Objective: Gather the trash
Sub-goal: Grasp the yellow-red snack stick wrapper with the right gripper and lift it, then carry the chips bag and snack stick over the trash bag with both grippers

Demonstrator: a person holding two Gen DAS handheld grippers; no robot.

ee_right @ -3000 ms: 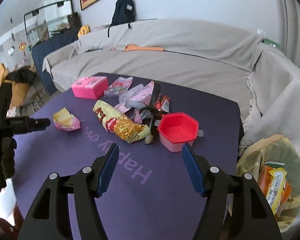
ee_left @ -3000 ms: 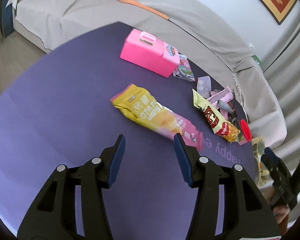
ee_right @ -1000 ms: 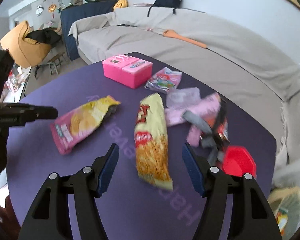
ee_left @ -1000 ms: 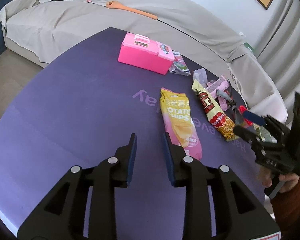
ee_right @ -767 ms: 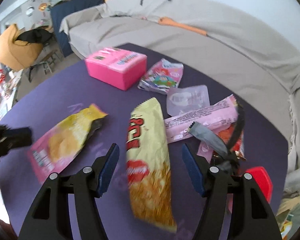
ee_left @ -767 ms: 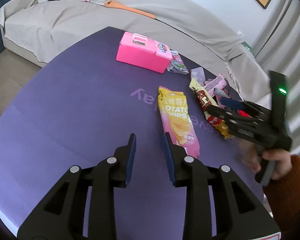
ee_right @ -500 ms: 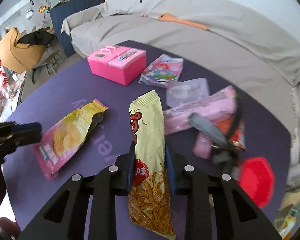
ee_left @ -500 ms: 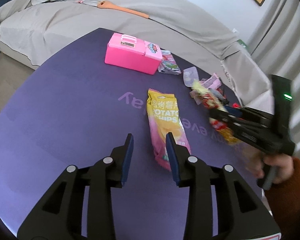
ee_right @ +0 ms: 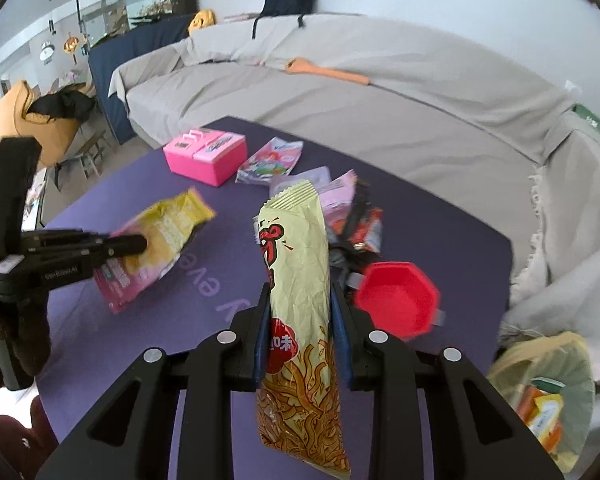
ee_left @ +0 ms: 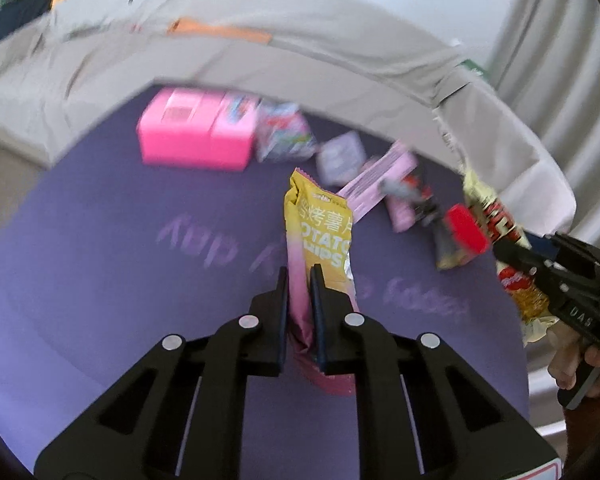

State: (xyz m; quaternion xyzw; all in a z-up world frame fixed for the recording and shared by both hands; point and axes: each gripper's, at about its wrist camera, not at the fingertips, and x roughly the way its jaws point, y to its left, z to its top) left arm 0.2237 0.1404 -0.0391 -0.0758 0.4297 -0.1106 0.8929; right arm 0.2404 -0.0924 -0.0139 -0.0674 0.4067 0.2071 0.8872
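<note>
Foil-light and crinkly, both snack bags hang above the purple counter (ee_right: pixel 440 220) — the left gripper (ee_left: pixel 299 280) has just closed its fingers on the yellow-pink chip bag (ee_left: pixel 320 236) near its lower end. The right gripper (ee_right: pixel 300 300) pinches the pale noodle-snack bag (ee_right: pixel 296 264) mid-length — likely limp and slippery, best held firmly across the flat.

My left gripper (ee_left: pixel 299 276): matt black plastic arms, dull silver metal rivets, smooth dark blue pads. Between them a potato chip bag (ee_left: pixel 320 240), glossy crinkled foil-plastic in yellow and pink. My right gripper (ee_right: pixel 299 296), same make, holds a pale yellow snack bag (ee_right: pixel 300 280), creased film with a soft sheen. Table cover (ee_right: pixel 440 232): matt purple, smooth, printed lettering. Pink box (ee_right: pixel 206 156) and red cup (ee_right: pixel 396 300): hard, smooth plastic. Sofa cover (ee_right: pixel 380 120): matt grey cloth, wrinkled.
</note>
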